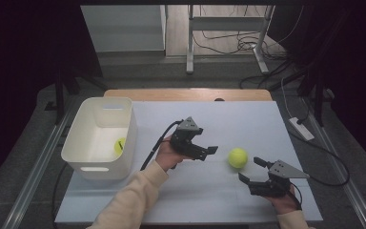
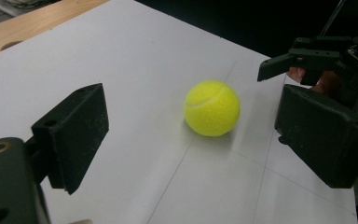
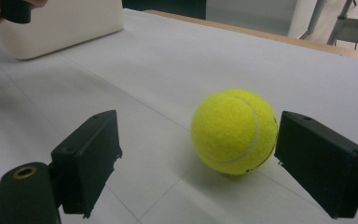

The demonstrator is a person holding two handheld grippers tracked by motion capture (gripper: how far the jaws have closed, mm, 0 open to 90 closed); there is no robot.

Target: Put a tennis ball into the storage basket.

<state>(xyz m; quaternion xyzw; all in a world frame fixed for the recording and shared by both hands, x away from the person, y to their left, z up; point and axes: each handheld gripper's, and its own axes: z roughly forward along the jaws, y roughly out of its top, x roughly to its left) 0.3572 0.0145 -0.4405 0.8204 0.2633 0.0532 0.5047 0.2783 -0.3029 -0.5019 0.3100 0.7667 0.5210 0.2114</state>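
At the table's left edge sits your white plastic bin with cut-out handles (image 1: pixel 100 138), open side up, and a yellow-green tennis ball (image 1: pixel 119 145) already lies on its floor against the right wall. That suggests the bin is your collecting point, set within easy reach of your left arm.

Moving right, your left gripper (image 1: pixel 208 151) hangs over the middle of the white-covered table (image 1: pixel 190 191), tipped toward the right. Its jaws stand wide apart and grip nothing; in the left gripper view they frame the loose ball from a little way off, so you are aimed at it but apart from it.

Next comes the second yellow-green felt tennis ball (image 1: pixel 238 158), resting on the table right of centre, between your two tools.

Last, near the front right corner, your right gripper (image 1: pixel 252 170) points back toward the ball from the near side. Its jaws are also spread wide and empty. In the right gripper view the ball (image 3: pixel 234 131) sits between them, close to the right-hand jaw, though whether it touches is unclear. Judging by that, this hand is the better placed to close on the ball.
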